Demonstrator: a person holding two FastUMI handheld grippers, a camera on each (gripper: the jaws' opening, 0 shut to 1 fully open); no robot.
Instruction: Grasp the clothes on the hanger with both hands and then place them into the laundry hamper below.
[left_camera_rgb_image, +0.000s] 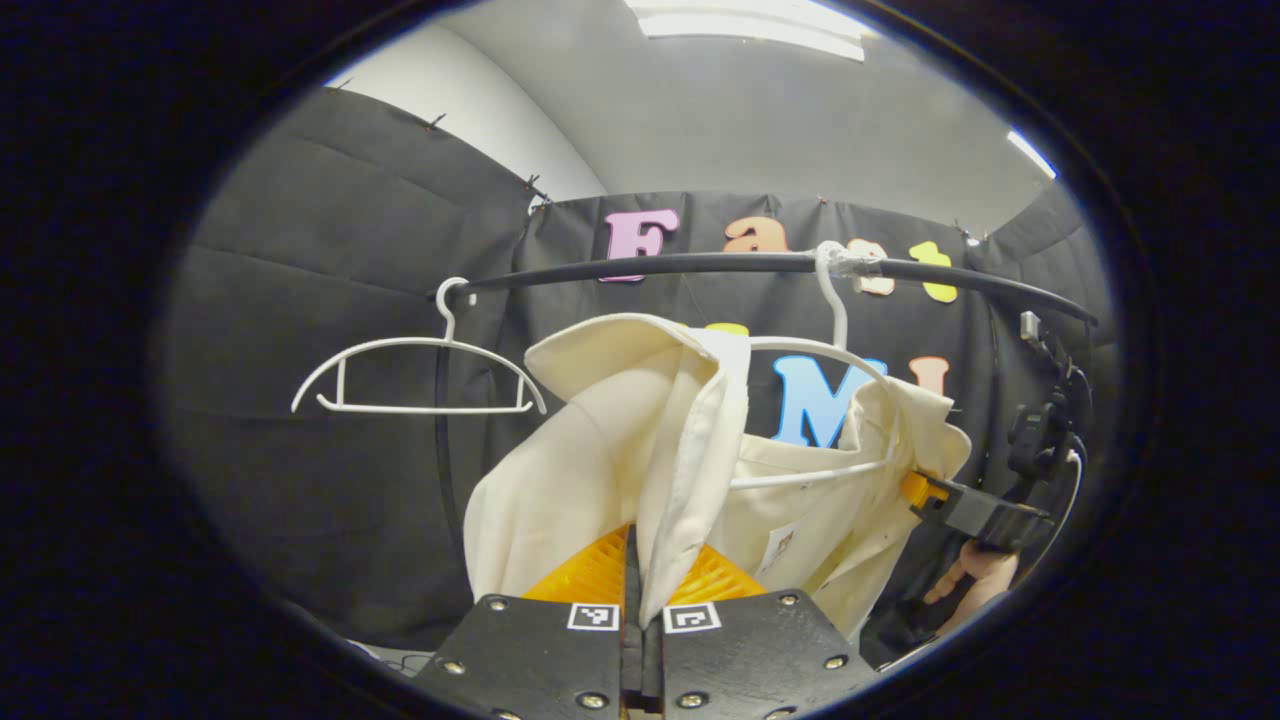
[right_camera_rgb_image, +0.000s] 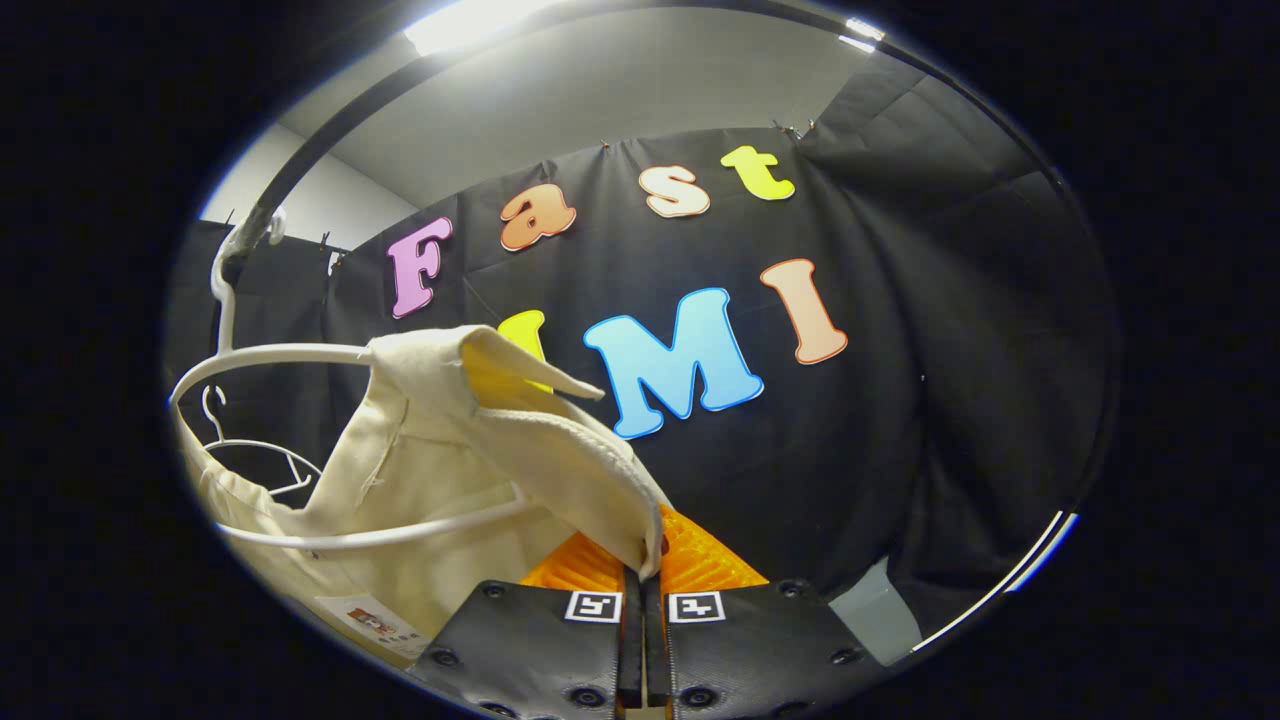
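We hold the cream shirt (left_camera_rgb_image: 600, 450) by both sides of its collar so that it can be lifted clear of its white hanger (left_camera_rgb_image: 835, 350) in one motion. In the left gripper view, the left gripper (left_camera_rgb_image: 640, 585) has its jaws pressed together on a fold of collar cloth. In the right gripper view, the right gripper (right_camera_rgb_image: 645, 565) likewise pinches the collar's far tip between closed jaws; it also appears at the right edge of the left gripper view, with a hand (left_camera_rgb_image: 975, 580) behind it. The shirt hangs from the dark rail (left_camera_rgb_image: 760, 263), part-draped over the hanger. The fabric is a matte woven cotton with stitched edges. To the left hangs a second, bare hanger (left_camera_rgb_image: 415, 375) of thin curved plastic. We judge the lift not yet done.
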